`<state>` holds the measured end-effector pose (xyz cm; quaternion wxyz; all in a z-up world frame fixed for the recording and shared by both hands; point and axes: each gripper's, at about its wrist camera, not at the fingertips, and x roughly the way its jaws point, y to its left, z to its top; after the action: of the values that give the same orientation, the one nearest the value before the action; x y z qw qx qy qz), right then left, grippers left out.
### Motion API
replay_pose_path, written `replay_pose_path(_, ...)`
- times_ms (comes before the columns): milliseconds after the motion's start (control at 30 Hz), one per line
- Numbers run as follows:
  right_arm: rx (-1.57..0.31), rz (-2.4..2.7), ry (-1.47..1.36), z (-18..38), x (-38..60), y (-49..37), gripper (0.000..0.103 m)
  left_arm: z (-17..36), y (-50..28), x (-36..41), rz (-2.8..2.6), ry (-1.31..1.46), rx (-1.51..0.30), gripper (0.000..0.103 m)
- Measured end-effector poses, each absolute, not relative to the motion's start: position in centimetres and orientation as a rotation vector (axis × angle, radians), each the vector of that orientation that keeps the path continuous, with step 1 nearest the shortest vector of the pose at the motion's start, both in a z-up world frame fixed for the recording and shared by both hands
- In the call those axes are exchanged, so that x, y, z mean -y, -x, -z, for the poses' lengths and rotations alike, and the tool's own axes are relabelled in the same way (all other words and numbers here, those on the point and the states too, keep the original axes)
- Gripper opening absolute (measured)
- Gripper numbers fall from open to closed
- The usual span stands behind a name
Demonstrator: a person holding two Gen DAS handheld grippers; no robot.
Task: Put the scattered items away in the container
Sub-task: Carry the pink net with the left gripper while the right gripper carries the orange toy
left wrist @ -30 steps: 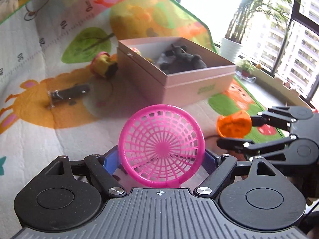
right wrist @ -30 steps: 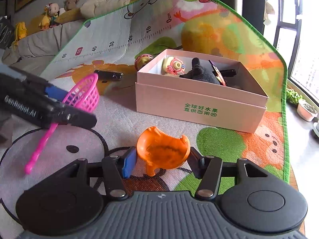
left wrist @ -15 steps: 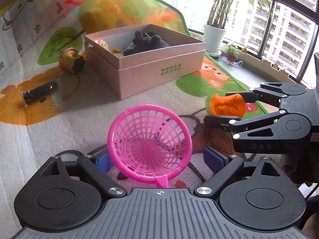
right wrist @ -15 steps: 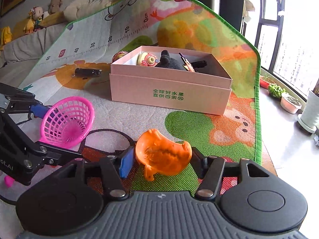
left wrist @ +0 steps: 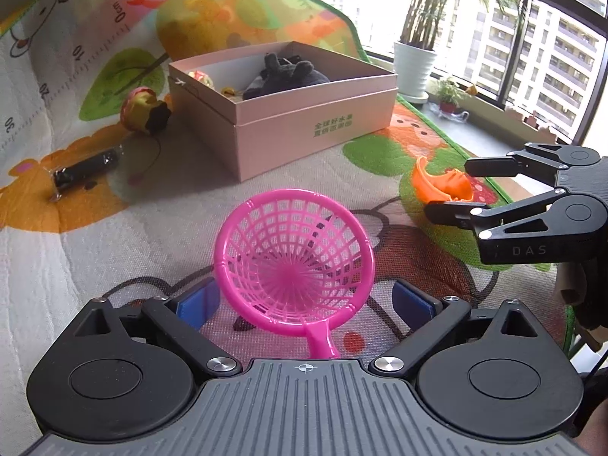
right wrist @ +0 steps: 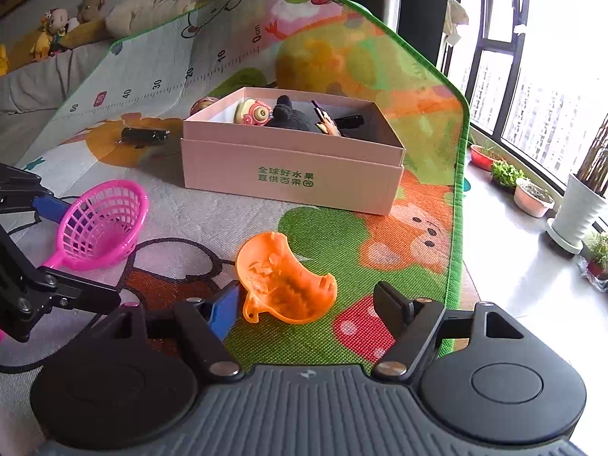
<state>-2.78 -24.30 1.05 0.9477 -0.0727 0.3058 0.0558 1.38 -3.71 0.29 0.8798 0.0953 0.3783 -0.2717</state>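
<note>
Left gripper (left wrist: 306,296): jaws spread wide, blue pads (left wrist: 199,302) well apart on either side of the pink sieve (left wrist: 294,254). Neither pad presses the sieve. From the right wrist view, the left gripper (right wrist: 81,250) enters from the left edge, its upper and lower fingers separated above and below the sieve's handle.

Right gripper (right wrist: 306,309): jaws spread wide. The left blue pad (right wrist: 224,309) sits just beside the orange piece (right wrist: 283,279); the right black pad stands clear of it. From the left wrist view, the right gripper (left wrist: 450,188) reaches in from the right edge, fingers parted around the piece.
</note>
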Motion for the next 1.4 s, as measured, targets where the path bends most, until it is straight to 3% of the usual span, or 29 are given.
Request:
replay_pose_path(167, -0.627, -0.101, 0.139, -1.0, 24.7, 3.0, 0.081, -0.3, -1.6, 2.9, 0.535, -0.216, -0.798, 0.1)
replay_pose_path(700, -0.64, -0.12, 0.13, -0.7, 24.1, 3.3, 0.085, -0.6, -2.1, 0.7, 0.486, -0.27, -0.819, 0.103)
replay_pose_path(1400, -0.604, -0.139, 0.1, -1.4, 23.4, 3.5, 0.085, -0.5, -2.2, 1.0, 0.499, -0.207, -0.821, 0.103)
